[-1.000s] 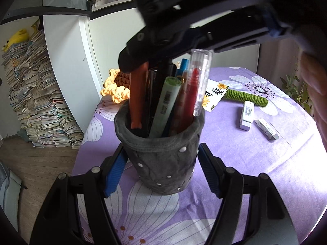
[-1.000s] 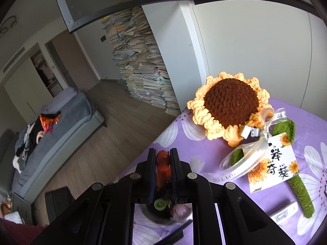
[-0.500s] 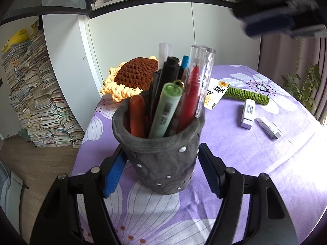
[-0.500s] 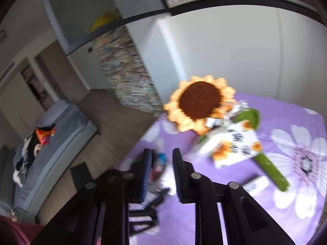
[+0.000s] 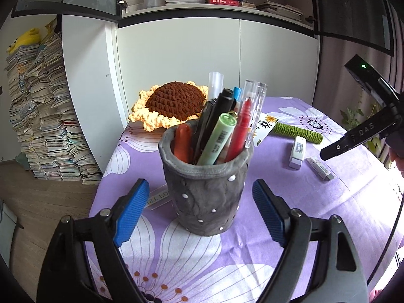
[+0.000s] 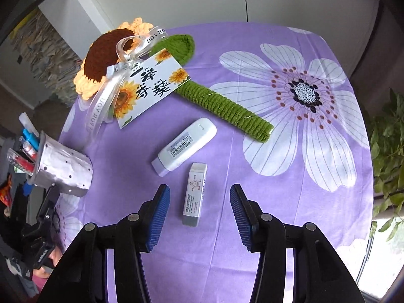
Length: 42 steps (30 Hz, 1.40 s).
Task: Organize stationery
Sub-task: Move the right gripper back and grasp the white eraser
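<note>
Eraser (image 6: 195, 195) lies flat on the purple worktop (image 6: 290, 202), between the right tool (image 6: 199, 202)'s opening, empty jaws. Lower squarely and close across its narrow sides. Beyond it lies a white correction tape (image 6: 185, 147). Left of it, the left tool (image 5: 202, 212) is opening around the pen cup (image 5: 205, 192), untouched.

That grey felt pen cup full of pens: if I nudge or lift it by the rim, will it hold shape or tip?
The pen cup looks soft: its rim is wavy and its wall creased, so a rim grip would probably buckle it. The pens stand tall and lean to one side, so it seems top-heavy and may tip if pushed high. Pushing low looks safer.
</note>
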Each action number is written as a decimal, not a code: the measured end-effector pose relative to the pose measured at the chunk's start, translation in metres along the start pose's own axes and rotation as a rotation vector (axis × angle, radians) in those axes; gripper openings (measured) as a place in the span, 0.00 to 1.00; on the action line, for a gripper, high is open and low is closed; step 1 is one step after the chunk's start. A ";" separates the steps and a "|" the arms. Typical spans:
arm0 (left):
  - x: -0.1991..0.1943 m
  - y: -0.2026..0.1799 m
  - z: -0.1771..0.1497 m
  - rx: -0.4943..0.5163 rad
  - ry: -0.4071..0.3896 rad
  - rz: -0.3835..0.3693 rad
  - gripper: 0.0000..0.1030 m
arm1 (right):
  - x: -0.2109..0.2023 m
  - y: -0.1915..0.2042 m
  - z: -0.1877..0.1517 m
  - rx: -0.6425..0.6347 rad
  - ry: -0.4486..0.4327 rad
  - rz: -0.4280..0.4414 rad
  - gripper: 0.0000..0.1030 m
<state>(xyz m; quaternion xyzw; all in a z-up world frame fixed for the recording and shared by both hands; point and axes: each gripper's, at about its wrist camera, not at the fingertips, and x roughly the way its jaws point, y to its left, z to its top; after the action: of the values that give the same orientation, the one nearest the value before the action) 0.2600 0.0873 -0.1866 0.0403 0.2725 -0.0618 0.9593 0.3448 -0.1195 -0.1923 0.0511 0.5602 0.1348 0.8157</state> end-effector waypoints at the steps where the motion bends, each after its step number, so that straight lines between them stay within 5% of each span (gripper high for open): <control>1: 0.000 0.000 0.000 0.007 -0.001 -0.006 0.79 | 0.001 0.001 0.000 -0.002 0.003 -0.002 0.49; 14: -0.007 0.006 0.002 0.036 -0.075 -0.030 0.60 | 0.012 -0.010 -0.009 0.013 0.023 -0.022 0.49; 31: -0.008 -0.001 0.002 0.062 -0.078 -0.026 0.60 | 0.030 0.017 0.016 -0.008 0.065 -0.059 0.49; 32: -0.008 -0.001 0.002 0.060 -0.077 -0.026 0.60 | 0.031 0.018 0.018 -0.007 0.071 -0.064 0.46; 35: -0.008 0.000 0.002 0.058 -0.076 -0.027 0.60 | 0.033 0.025 0.020 -0.043 0.072 -0.103 0.17; 42: -0.008 0.000 0.002 0.058 -0.076 -0.027 0.60 | 0.004 0.034 0.010 -0.039 0.010 -0.022 0.17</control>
<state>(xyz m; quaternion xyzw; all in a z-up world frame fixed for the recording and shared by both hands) 0.2540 0.0882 -0.1806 0.0621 0.2345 -0.0842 0.9665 0.3495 -0.0853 -0.1846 0.0283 0.5620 0.1372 0.8152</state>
